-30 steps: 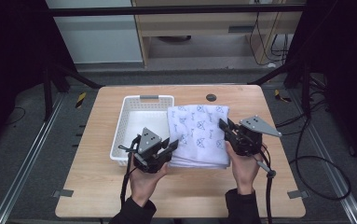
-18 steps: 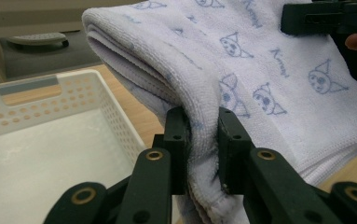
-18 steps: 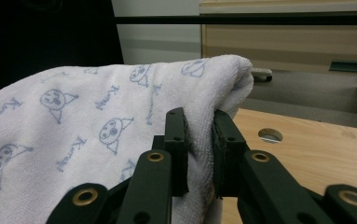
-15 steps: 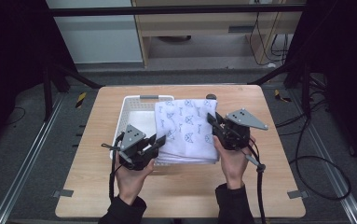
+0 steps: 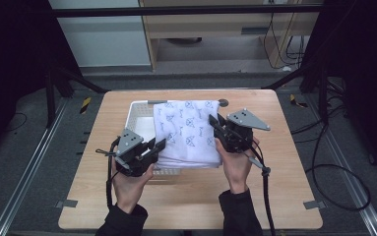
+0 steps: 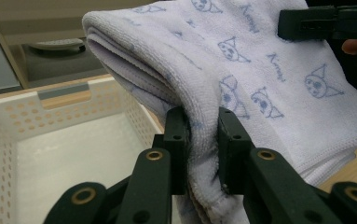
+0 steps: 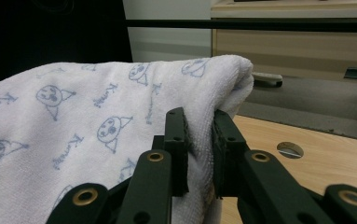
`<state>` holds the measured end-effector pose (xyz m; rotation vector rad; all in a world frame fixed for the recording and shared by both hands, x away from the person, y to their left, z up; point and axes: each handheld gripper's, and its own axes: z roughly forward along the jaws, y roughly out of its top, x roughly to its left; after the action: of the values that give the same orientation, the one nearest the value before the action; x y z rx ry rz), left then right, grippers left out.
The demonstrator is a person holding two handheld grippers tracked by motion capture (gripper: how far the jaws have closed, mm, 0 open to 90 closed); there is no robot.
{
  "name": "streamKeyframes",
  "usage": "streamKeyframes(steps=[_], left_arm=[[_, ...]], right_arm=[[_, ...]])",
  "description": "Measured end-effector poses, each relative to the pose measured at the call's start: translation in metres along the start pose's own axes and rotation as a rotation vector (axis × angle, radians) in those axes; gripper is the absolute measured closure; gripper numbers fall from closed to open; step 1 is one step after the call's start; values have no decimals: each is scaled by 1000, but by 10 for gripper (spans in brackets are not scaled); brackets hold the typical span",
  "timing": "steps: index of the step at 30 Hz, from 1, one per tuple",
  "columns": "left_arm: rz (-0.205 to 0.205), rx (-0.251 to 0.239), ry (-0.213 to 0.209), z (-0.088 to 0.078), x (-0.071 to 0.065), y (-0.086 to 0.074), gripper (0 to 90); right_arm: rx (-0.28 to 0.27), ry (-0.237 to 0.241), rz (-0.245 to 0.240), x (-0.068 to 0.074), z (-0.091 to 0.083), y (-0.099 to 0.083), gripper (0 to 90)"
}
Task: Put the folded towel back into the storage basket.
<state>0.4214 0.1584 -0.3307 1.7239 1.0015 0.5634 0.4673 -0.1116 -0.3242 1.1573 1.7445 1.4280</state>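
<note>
Your left gripper (image 5: 157,146) pinches the towel's (image 5: 188,130) near left edge, and your right gripper (image 5: 214,121) clamps its right edge. The folded towel hangs between them, over the right side of the white basket (image 5: 138,114) on the table (image 5: 284,162).

A table (image 5: 284,187) with a light wooden top and rounded corners is seen from above, standing on a grey floor (image 5: 23,162). A white perforated basket (image 5: 138,112) is set directly on it, toward ten o'clock from the table's middle, its far rim close to the twelve o'clock edge. A small round hole (image 5: 223,103) is cut in the top near twelve o'clock. The near half of the wood, toward six o'clock, is left bare.
</note>
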Motion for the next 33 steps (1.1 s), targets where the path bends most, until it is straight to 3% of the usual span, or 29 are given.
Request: streamKeyframes(steps=[17, 33], left_arm=[[-7, -22, 62, -16, 22, 1, 757], [-43, -12, 125, -25, 51, -14, 757]], right_arm=[[-16, 32, -18, 23, 19, 12, 789], [13, 89, -32, 48, 51, 10, 788]])
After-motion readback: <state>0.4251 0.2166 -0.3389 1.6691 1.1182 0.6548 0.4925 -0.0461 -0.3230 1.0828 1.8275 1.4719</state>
